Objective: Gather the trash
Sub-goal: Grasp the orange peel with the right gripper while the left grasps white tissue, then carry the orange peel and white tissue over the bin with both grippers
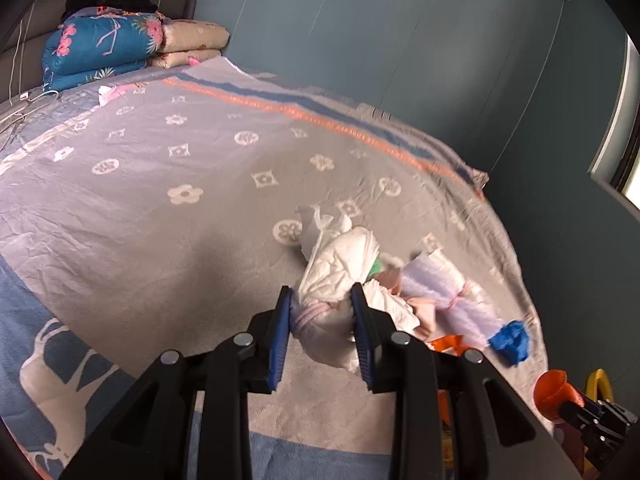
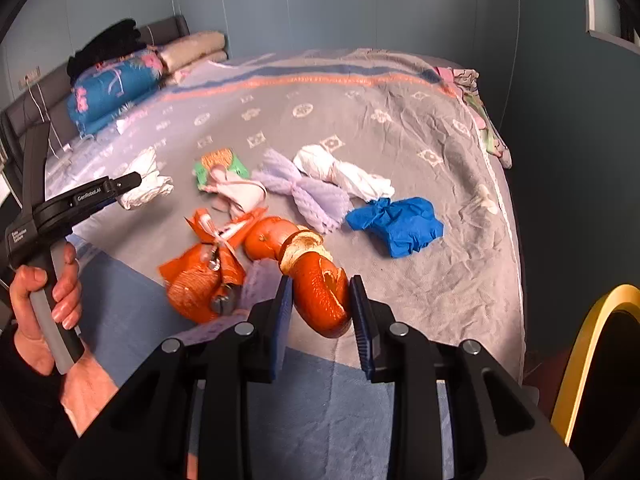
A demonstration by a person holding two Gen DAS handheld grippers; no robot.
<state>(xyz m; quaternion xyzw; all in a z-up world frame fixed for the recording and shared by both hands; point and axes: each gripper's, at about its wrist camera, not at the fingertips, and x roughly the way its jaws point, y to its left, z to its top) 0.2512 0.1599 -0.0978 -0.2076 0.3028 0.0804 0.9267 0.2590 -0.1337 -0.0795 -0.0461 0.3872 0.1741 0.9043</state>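
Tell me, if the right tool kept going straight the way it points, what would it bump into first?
It already grips orange peel. Pushed straight on, the right tool would probably drive the peel into the bedspread just ahead, near the purple wad, though depth is hard to judge.

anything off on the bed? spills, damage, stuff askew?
No spill or damage shows. What's out of place is litter strewn over the bed cover: crumpled blue wad, lilac bundle, torn orange wrapper. The left gripper holds white tissue, the right gripper orange peel.

The left tongs (image 1: 320,312) clamped a crumpled white tissue bundle (image 1: 340,272) above the grey patterned bedspread (image 1: 160,200)
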